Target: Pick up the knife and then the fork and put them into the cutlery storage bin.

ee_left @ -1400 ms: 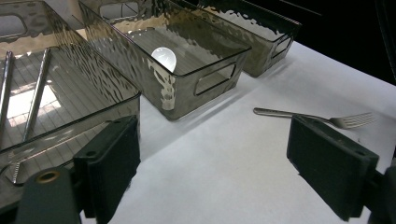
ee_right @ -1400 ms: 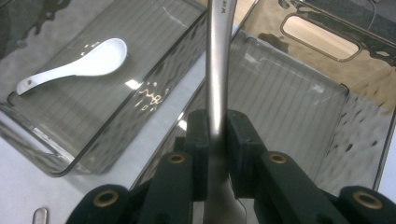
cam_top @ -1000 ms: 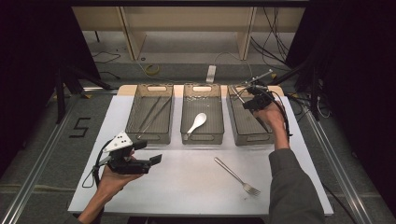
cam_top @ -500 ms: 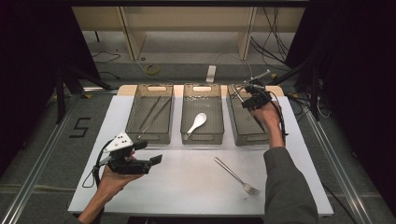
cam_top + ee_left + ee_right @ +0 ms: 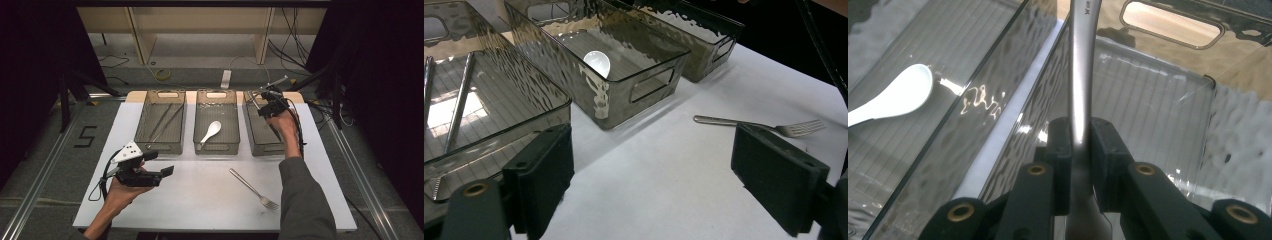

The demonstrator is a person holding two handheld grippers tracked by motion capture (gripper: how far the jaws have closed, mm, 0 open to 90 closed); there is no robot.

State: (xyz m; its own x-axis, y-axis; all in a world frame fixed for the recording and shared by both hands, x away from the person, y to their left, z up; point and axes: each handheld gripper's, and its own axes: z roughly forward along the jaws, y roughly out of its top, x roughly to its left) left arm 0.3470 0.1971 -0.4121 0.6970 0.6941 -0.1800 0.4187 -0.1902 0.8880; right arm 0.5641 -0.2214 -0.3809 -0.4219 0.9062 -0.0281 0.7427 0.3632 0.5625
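Observation:
My right gripper (image 5: pixel 266 101) hovers over the far end of the right clear bin (image 5: pixel 257 146), shut on the handle of a metal utensil (image 5: pixel 1082 75) that sticks up and away from its jaws (image 5: pixel 276 82). The utensil's working end is hidden. Another metal fork (image 5: pixel 252 189) lies on the white table, front right (image 5: pixel 754 122). A white spoon (image 5: pixel 210 131) rests in the middle bin (image 5: pixel 216 148). My left gripper (image 5: pixel 160 163) is held level above the table's front left, open with nothing between its pads (image 5: pixel 651 175).
The left bin (image 5: pixel 161 147) holds long thin metal pieces (image 5: pixel 459 100). The three bins stand side by side along the table's far half. Shelving legs and cables lie on the floor beyond the table. The white table top (image 5: pixel 200 200) stretches between the two hands.
The right gripper has drifted slightly farther over the right bin, still holding the utensil. The left gripper has not moved.

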